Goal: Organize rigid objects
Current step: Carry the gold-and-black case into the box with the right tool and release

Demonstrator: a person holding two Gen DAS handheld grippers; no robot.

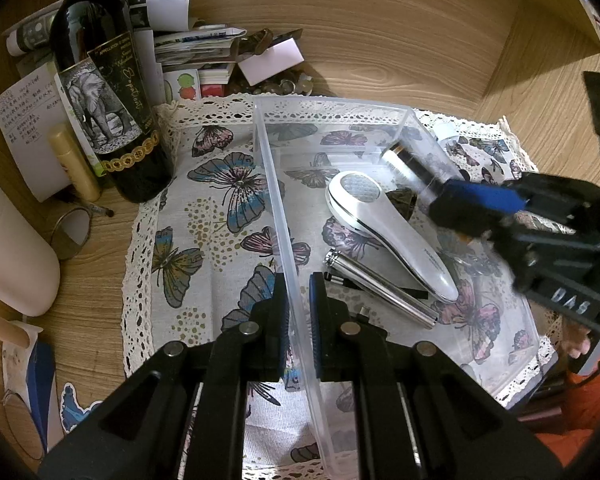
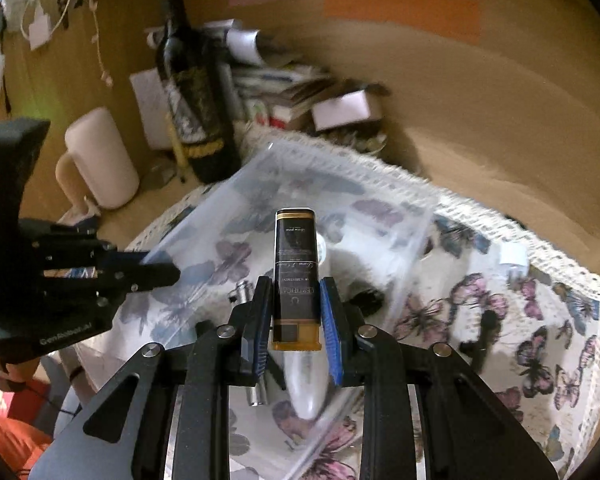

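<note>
Left gripper [image 1: 299, 300]: nearest the left wrist camera, its fingers are pinched on the near-left wall of the clear plastic bin [image 1: 274, 208] — apparently to keep the light bin from sliding while things go in.
Right gripper [image 2: 296, 312]: its fingers are clamped on a black-and-gold cosmetic tube [image 2: 296, 268], gripped near the gold end so the long body sticks out forward; in the left wrist view the same tube [image 1: 410, 166] hangs over the bin's far right side.
Bin contents: a white handheld shower head [image 1: 384, 228] lies diagonally on the bin floor, a chrome cylindrical tube [image 1: 380, 292] just beside it — both laid flat so they cannot roll out.
Butterfly cloth [image 1: 204, 216]: spread under the bin, marking the work area.
Clutter left out: a wine bottle [image 1: 104, 92] stands upright beside the cloth, near a paper stack [image 1: 196, 48].
Stage, judged: the tube looks to be the next item to go in; it is carried, not yet set down.
</note>
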